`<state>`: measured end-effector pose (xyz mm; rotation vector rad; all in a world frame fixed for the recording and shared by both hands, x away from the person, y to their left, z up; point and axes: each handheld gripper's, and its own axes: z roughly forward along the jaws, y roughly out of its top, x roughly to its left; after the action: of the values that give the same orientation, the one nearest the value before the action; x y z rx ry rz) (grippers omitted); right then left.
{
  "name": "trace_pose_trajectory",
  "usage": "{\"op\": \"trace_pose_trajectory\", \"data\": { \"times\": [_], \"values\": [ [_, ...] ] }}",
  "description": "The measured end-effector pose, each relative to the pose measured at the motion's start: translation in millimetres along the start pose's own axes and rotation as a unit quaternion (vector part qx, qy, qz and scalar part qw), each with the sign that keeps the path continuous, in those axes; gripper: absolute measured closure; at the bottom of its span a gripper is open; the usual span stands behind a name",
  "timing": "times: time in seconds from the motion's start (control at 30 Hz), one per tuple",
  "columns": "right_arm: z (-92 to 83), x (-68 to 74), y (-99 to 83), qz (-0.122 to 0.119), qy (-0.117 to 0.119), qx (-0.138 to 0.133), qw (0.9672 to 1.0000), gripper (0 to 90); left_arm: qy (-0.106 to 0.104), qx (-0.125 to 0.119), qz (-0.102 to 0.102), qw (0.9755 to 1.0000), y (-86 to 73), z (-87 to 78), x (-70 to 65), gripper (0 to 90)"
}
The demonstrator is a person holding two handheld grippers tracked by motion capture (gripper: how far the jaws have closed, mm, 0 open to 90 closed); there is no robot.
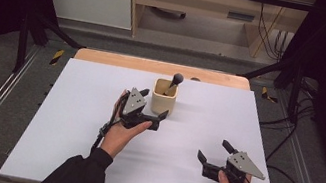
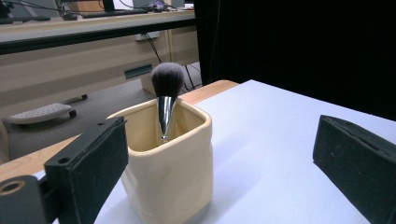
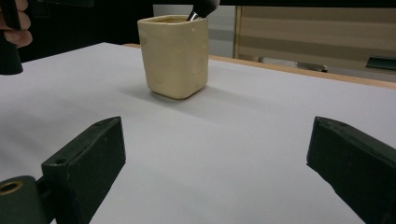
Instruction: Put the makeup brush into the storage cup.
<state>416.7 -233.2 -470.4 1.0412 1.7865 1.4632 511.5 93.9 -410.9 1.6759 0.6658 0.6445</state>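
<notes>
A cream square cup (image 1: pixel 163 99) stands on the white table (image 1: pixel 88 159) near its far middle, with a makeup brush (image 1: pixel 176 80) leaning inside it, dark bristles up. My left gripper (image 1: pixel 153 104) is open just to the left of the cup, not holding it. In the left gripper view the cup (image 2: pixel 168 163) is close ahead, nearer the left jaw, and the brush (image 2: pixel 166 84) rises from it. My right gripper (image 1: pixel 215 151) is open and empty at the front right. From there the cup (image 3: pixel 175 56) is well ahead and apart.
The table's wooden far edge (image 1: pixel 162 67) runs behind the cup. Black frame posts (image 1: pixel 24 31) stand at both sides. A desk and cables (image 1: pixel 267 34) lie beyond. A hand (image 3: pixel 18 28) holding the left gripper shows at the right gripper view's upper left.
</notes>
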Motion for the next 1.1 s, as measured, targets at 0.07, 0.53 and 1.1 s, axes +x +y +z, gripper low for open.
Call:
{"op": "trace_pose_trajectory", "data": {
  "times": [0.07, 0.53, 1.1],
  "values": [
    [0.0, 0.0, 0.0, 0.000, 0.000, 0.000, 1.0000, 4.6, -0.002, 0.000, 0.000, 1.0000, 0.2, -0.9, -0.4, 3.1],
    [-0.2, 0.4, 0.0, -0.003, -0.002, 0.002, 1.0000, 4.6, -0.022, -0.003, 0.012, 0.9997, -1.4, -13.0, -6.3, 2.8],
    [0.0, 0.7, -0.2, -0.004, 0.000, 0.003, 1.0000, 4.2, -0.049, -0.004, 0.022, 0.9986, -7.6, -25.9, -9.9, 2.7]
  ]
}}
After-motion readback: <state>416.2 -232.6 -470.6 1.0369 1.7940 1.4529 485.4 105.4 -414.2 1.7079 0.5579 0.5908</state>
